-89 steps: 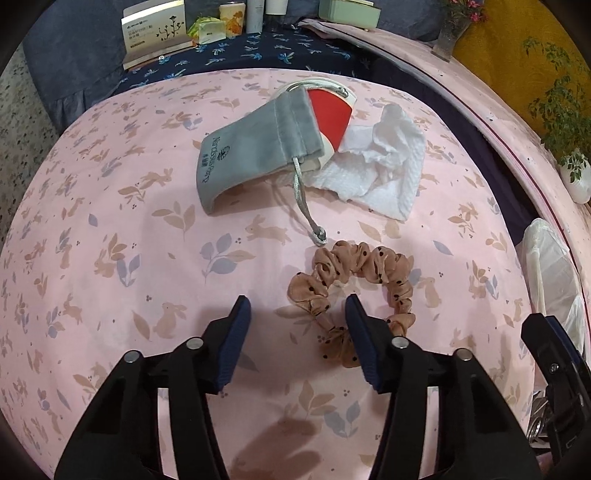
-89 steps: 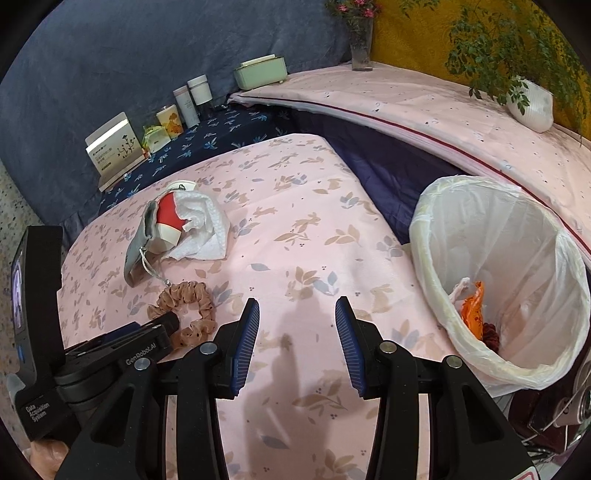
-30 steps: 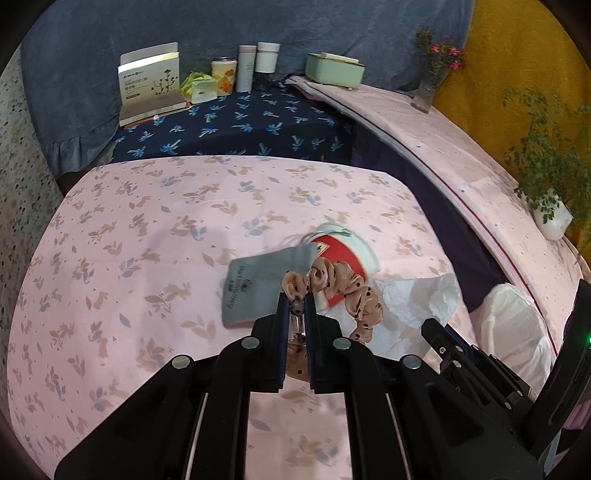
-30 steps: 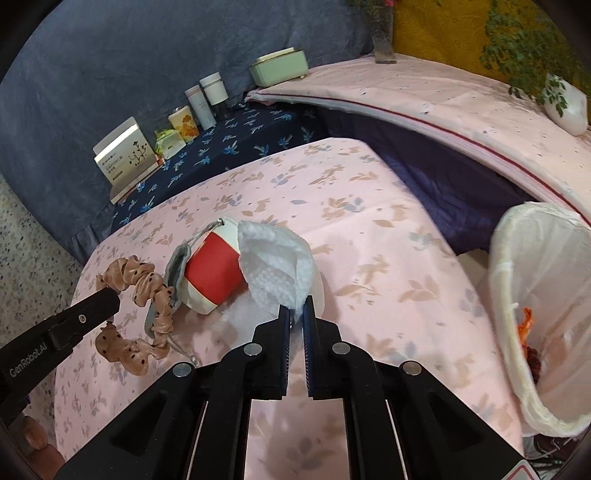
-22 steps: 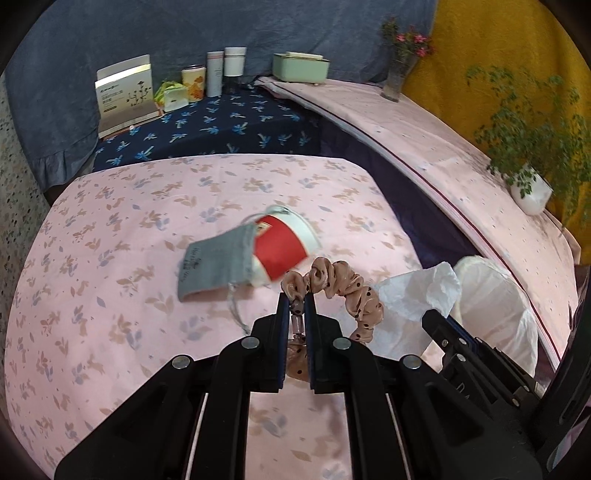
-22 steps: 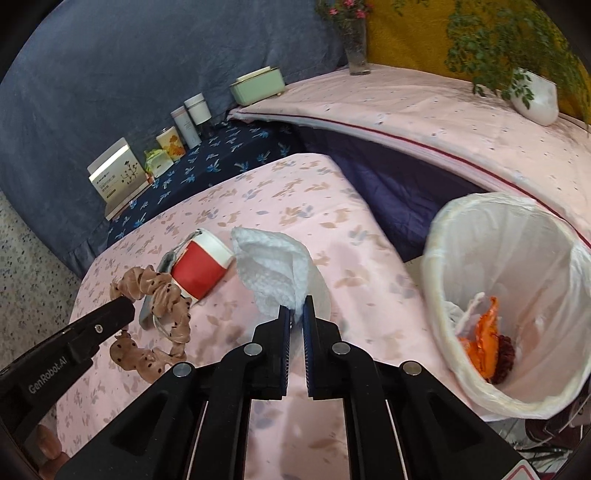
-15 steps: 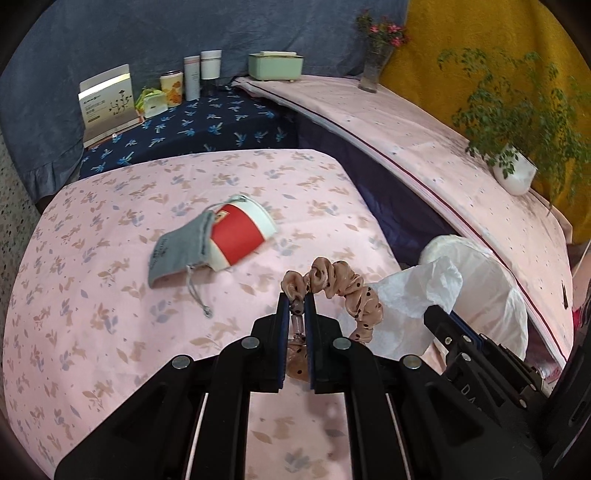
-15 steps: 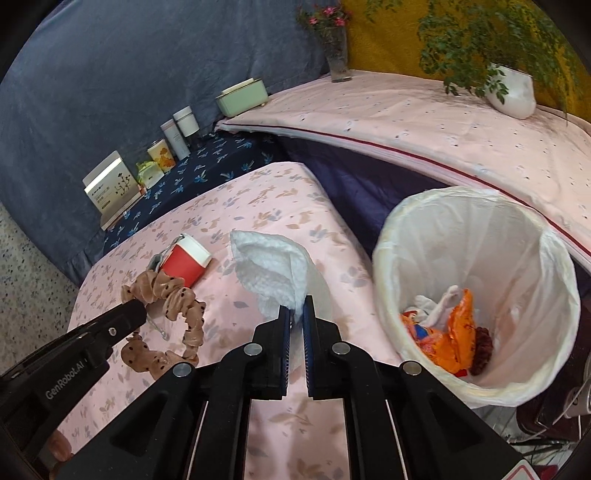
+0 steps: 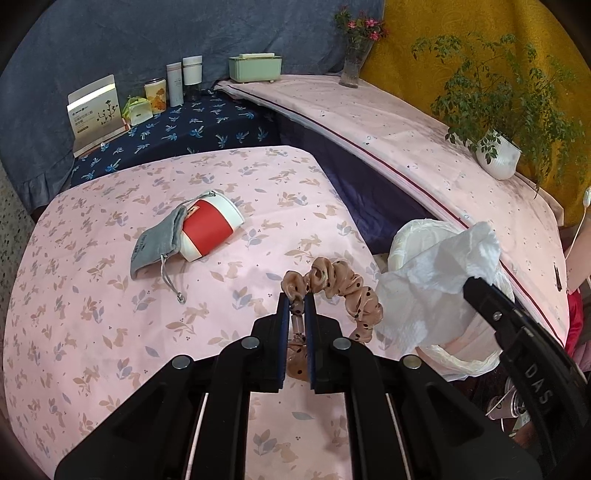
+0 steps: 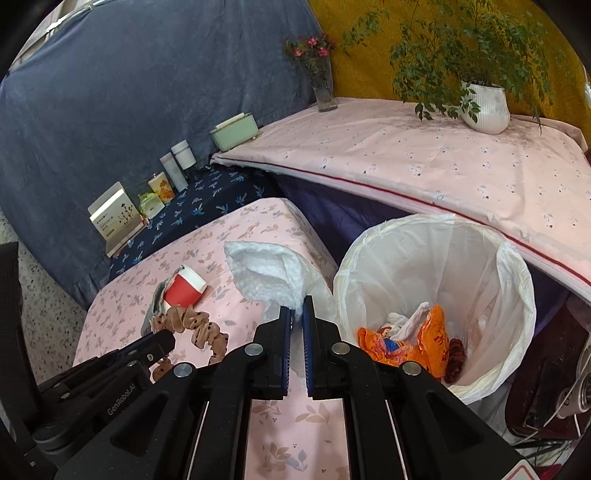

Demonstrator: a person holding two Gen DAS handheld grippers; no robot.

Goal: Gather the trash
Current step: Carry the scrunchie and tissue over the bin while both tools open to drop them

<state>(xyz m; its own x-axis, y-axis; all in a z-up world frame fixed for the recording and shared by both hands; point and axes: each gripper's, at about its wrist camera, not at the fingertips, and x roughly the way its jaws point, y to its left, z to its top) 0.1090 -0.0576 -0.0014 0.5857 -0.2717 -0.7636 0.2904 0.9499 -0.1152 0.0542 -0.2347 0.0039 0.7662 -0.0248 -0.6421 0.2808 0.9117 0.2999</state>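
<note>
White "GenRobot.AI" lettering marks the left gripper (image 10: pixel 162 341) clamping the scrunchie (image 10: pixel 195 325).

A blue-grey cloth (image 9: pixel 110 33) hangs as the back wall, meeting a mustard-yellow cloth (image 9: pixel 424 26) to its right. A table under a pink rabbit-print cover (image 9: pixel 92 295) fills the foreground; behind it lies a lower surface in navy floral fabric (image 9: pixel 184 125), and a long pale pink counter (image 10: pixel 424 162) runs along the right. Speckled terrazzo floor (image 10: pixel 40 295) shows at the left edge. The light is soft and even.
</note>
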